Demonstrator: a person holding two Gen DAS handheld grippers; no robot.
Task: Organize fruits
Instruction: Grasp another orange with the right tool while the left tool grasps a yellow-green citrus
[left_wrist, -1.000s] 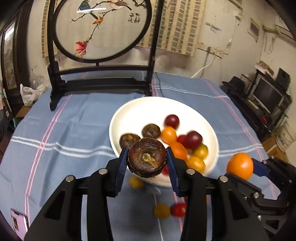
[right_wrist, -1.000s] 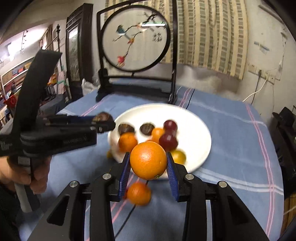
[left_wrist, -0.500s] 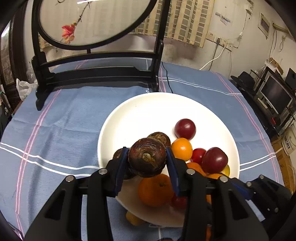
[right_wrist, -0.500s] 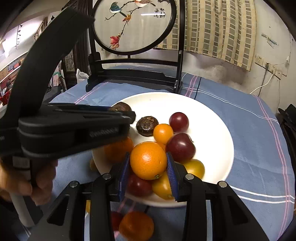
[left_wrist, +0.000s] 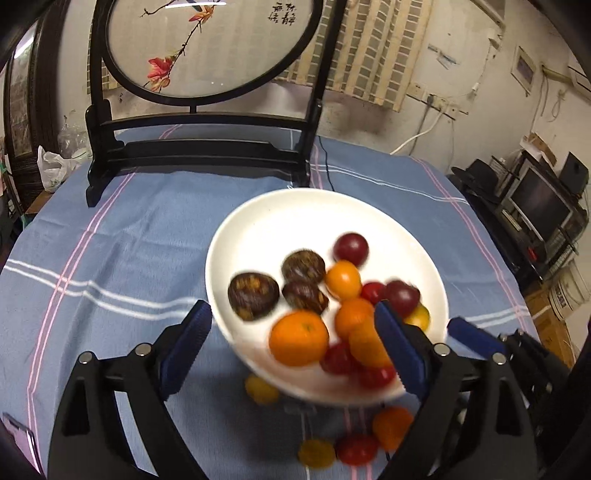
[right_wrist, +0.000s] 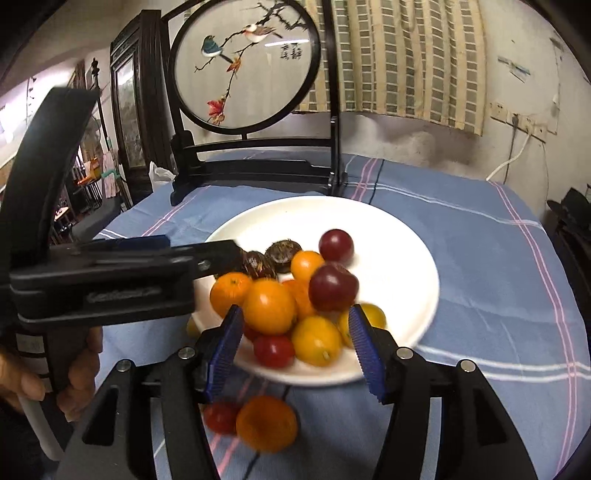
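Note:
A white plate (left_wrist: 295, 214) (right_wrist: 406, 266) on the blue cloth holds several fruits: dark brown ones (left_wrist: 253, 295) (right_wrist: 282, 251), oranges (left_wrist: 298, 338) (right_wrist: 269, 306), red and yellow tomatoes, dark red plums (right_wrist: 333, 287). My left gripper (left_wrist: 295, 347) is open and empty over the plate's near edge; it also shows in the right wrist view (right_wrist: 221, 254). My right gripper (right_wrist: 295, 350) is open and empty over the plate's near rim. Loose fruits lie on the cloth in front of the plate: an orange one (right_wrist: 266, 424) (left_wrist: 391, 426), a red one (right_wrist: 221, 417) (left_wrist: 356, 448), yellow ones (left_wrist: 261, 388).
A black wooden stand with a round painted screen (left_wrist: 207, 48) (right_wrist: 247, 62) stands behind the plate. The blue striped tablecloth (left_wrist: 110, 236) covers the round table. A black cable (left_wrist: 325, 162) runs past the stand. Electronics (left_wrist: 539, 203) sit off the table at the right.
Both grippers opened. The dark brown fruit left my left gripper and the orange left my right gripper; both now lie on the plate. Both grippers drew back slightly.

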